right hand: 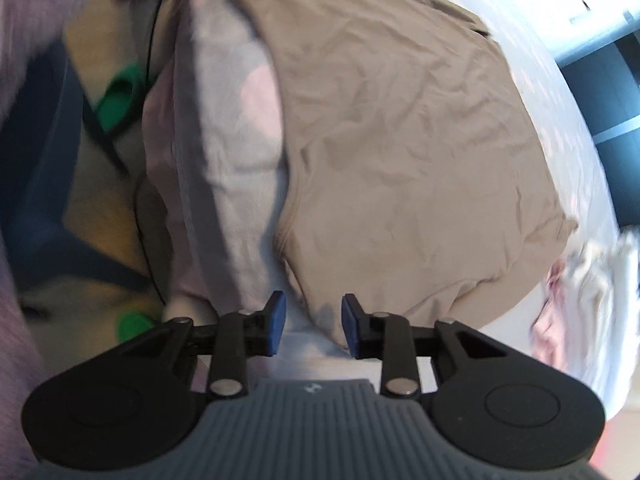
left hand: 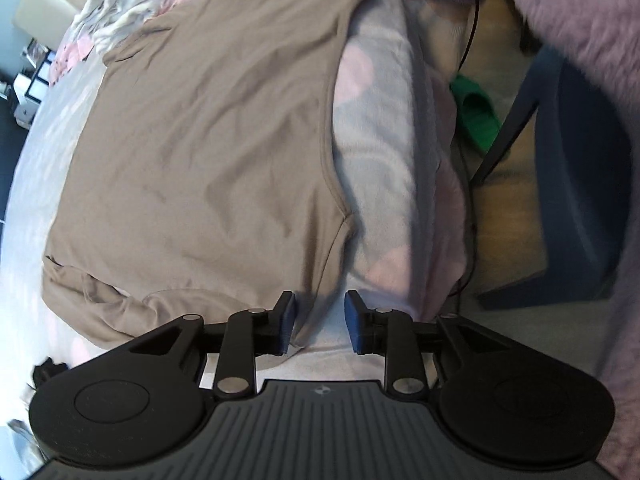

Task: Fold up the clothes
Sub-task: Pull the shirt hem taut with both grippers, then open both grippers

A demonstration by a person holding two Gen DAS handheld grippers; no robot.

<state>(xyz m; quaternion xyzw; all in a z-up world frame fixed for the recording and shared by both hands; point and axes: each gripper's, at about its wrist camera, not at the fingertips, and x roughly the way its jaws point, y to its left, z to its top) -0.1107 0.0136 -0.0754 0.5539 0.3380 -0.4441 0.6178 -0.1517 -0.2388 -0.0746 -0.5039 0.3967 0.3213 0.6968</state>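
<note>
The left gripper (left hand: 319, 322) has its blue pads apart, with nothing squeezed between them. The right gripper (right hand: 313, 326) is apart too and holds nothing. Both point down at the near edge of a bed (left hand: 376, 152) with a pale sheet that has pink spots. A tan shirt (left hand: 208, 152) lies flat on the bed, its hem along the bed's edge and one corner under each gripper. Past the shirt, by the far edge, sits a heap of white and pink clothes (left hand: 120, 20). Beside the bed is a wood floor (left hand: 508, 216) with a green slipper (left hand: 476, 116), a thin black cord (left hand: 470, 36) and something big and dark blue (left hand: 576, 160).
</note>
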